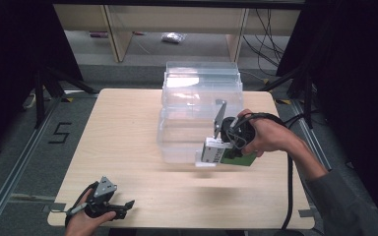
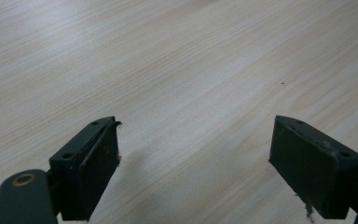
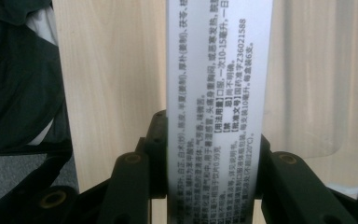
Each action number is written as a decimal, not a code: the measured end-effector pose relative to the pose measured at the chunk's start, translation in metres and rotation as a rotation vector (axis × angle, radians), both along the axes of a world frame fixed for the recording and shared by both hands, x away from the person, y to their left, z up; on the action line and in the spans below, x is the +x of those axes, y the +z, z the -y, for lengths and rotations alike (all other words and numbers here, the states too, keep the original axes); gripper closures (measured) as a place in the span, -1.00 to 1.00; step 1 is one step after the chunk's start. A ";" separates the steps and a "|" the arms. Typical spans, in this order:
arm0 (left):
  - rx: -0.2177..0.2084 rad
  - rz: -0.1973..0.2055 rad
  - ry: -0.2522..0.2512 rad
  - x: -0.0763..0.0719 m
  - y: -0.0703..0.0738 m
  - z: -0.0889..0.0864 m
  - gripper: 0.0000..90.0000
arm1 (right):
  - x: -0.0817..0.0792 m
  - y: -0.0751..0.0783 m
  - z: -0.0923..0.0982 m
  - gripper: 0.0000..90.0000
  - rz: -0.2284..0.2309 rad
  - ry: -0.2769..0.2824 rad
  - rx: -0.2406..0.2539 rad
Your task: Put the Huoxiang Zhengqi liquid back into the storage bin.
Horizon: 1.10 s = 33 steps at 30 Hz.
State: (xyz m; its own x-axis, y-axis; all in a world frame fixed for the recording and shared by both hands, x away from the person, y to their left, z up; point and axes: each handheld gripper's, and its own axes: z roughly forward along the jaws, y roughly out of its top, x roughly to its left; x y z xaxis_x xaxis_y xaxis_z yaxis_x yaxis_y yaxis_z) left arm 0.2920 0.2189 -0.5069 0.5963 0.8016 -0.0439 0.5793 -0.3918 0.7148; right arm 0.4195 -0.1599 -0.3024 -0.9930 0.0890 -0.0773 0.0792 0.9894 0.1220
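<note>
Right claw (image 1: 215,156) is pinching the box (image 1: 216,152) above the tabletop (image 1: 128,147), beside the clear bin (image 1: 199,115); keeping it level should be helping it clear the rim; left claw (image 1: 123,209) is resting spread.

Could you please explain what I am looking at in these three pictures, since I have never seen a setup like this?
A person sits at a wooden table and holds a hand-held two-jaw gripper in each hand. The high view looks down from above the person's side. The other two pictures come from small cameras riding on the grippers, looking along their black jaws. The left gripper rests near the table's front edge, jaws open over bare wood. The right gripper is shut on a white and green box printed with Chinese text, held beside a clear plastic bin that stands on the table.
</note>
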 end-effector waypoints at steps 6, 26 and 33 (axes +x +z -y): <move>-0.012 0.000 0.010 0.000 0.000 0.000 -0.66 | 0.015 0.007 -0.003 0.44 0.022 0.012 0.014; 0.000 0.002 0.009 0.000 0.000 -0.001 -0.66 | 0.063 0.001 0.001 0.44 0.027 -0.008 0.006; -0.016 0.001 0.013 0.000 0.000 -0.001 -0.66 | 0.079 -0.010 0.003 0.43 0.024 -0.010 0.000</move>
